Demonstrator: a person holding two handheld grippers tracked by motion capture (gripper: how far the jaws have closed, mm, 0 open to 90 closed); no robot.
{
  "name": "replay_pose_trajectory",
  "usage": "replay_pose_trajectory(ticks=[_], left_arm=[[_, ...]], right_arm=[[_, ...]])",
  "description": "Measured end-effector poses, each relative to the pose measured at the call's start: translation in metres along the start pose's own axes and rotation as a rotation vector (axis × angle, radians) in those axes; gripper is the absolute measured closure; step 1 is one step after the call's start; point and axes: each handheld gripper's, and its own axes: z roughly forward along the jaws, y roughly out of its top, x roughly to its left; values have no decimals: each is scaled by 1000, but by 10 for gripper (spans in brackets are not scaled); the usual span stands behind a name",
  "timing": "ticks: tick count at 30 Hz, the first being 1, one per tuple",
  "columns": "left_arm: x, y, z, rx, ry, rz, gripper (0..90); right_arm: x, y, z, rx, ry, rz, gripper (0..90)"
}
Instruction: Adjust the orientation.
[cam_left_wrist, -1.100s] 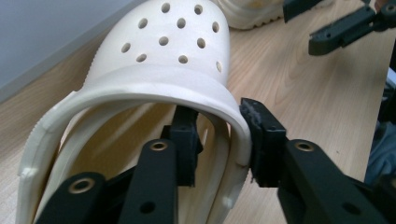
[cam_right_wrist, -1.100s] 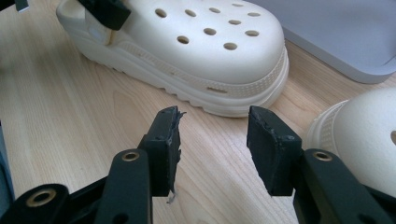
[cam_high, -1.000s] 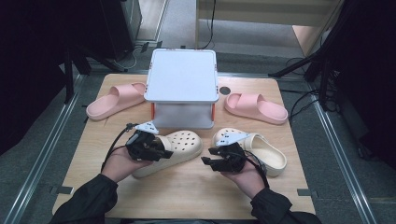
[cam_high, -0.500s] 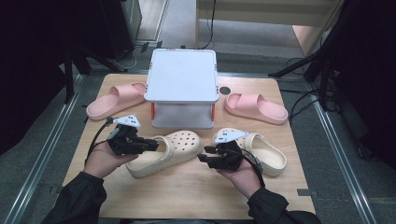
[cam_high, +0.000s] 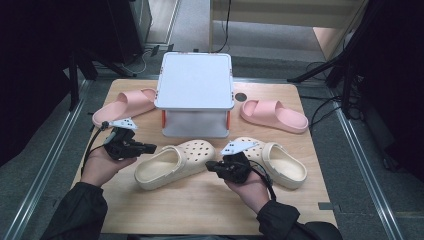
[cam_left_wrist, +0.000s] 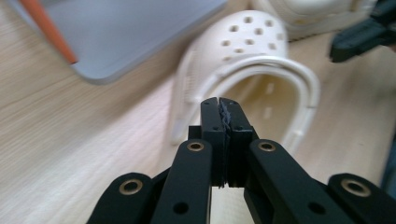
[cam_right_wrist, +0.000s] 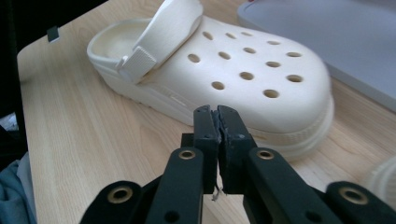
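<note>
Two cream clogs lie in front of the stand, the left clog (cam_high: 172, 162) (cam_left_wrist: 247, 79) (cam_right_wrist: 224, 60) and the right clog (cam_high: 277, 160). My left gripper (cam_high: 151, 147) (cam_left_wrist: 219, 105) points right at the left clog's heel opening, a short way off it. Its jaws have just been closing and now meet with nothing between them. My right gripper (cam_high: 210, 166) (cam_right_wrist: 215, 112) (cam_left_wrist: 369, 32) points left, close beside that clog's toe. Its jaws too have just closed, empty.
A white-topped stand (cam_high: 195, 82) with orange posts occupies the middle back of the wooden table (cam_high: 200, 210). One pink slide (cam_high: 125, 106) lies left of it, another pink slide (cam_high: 272, 115) to its right. Bare wood runs along the front edge.
My left hand has drawn back to the left, away from the left clog's heel, and its jaws have shut. The right gripper's jaws have also shut while that hand stayed put.
</note>
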Motion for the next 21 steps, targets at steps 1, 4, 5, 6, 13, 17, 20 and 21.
replay_pose_trajectory(ticks=[1,4,5,6,13,17,20,21], left_arm=[[8,-3,4,4,19,-9,893],[13,-6,10,2,33,-38,893],[14,-8,15,8,20,-49,892],[14,-8,15,8,20,-49,892],[8,-12,26,34,23,-41,891],[3,-15,25,29,25,-31,869],[2,-17,25,18,31,-37,874],[2,-18,25,17,28,-40,878]], right_arm=[[1,0,5,19,5,-12,884],[2,0,11,37,3,-24,884],[3,0,16,51,1,-25,885],[3,0,16,51,1,-25,885],[-2,3,32,95,-11,-35,891],[-5,3,38,118,-21,-42,892],[-7,3,39,115,-16,-40,891],[-9,3,40,113,-12,-40,891]])
